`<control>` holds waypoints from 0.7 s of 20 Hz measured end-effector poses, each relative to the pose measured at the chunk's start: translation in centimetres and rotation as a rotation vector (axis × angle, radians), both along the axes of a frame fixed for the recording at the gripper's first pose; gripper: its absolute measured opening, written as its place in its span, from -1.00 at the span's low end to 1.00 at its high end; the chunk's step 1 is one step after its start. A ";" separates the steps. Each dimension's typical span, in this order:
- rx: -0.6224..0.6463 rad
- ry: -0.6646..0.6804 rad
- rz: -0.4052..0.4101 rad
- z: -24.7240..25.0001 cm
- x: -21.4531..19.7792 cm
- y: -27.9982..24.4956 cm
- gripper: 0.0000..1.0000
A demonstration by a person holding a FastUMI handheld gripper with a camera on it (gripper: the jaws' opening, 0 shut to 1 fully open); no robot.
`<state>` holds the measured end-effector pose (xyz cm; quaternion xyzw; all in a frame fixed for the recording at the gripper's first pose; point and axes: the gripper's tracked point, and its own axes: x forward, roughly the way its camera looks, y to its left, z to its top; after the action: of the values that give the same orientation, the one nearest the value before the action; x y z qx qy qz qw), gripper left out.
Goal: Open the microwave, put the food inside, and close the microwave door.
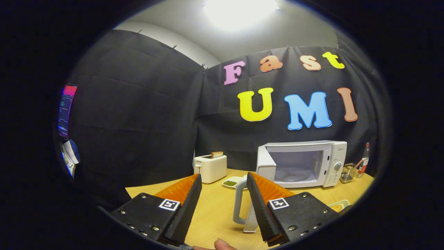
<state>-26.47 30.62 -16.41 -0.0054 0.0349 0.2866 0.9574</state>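
Note:
The white microwave (312, 163) stands at the back right of the wooden table (215, 211), its door (266, 164) swung open to the left and the glass turntable (293, 174) showing inside. A small white plate of green food (231, 182) lies between the toaster and the microwave, just beyond my fingertips. My gripper (224, 175) hovers low over the table, open, with nothing between its fingers. It is well short of the microwave.
A white toaster (210, 167) with a slice of bread stands back left. A white jug (242, 208) with a handle sits right behind my right finger. A wire basket (348, 172) and a bottle (364, 158) stand right of the microwave. Another dish (338, 205) lies near right.

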 end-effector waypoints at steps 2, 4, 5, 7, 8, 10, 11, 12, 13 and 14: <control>-0.023 -0.013 0.024 0.0 0.1 -2.2 0.57; -0.038 -0.029 -0.003 -0.1 0.7 -5.5 0.57; -0.025 -0.015 0.011 -0.4 0.8 -6.7 0.57; 0.003 0.033 0.054 -1.3 0.8 -9.5 0.57; -0.004 0.048 0.040 -1.7 1.4 -12.0 0.58; -0.070 0.072 -0.035 -3.3 2.9 -17.7 0.91; -0.105 0.085 -0.072 -4.1 3.7 -20.2 0.92; -0.131 0.103 -0.095 -4.9 4.2 -22.0 0.92; -0.144 0.131 -0.111 -5.6 4.6 -23.7 0.92; -0.154 0.172 -0.119 -6.8 4.9 -25.2 0.94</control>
<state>-21.59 5.41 -23.19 -0.0523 0.1392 0.2251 0.9629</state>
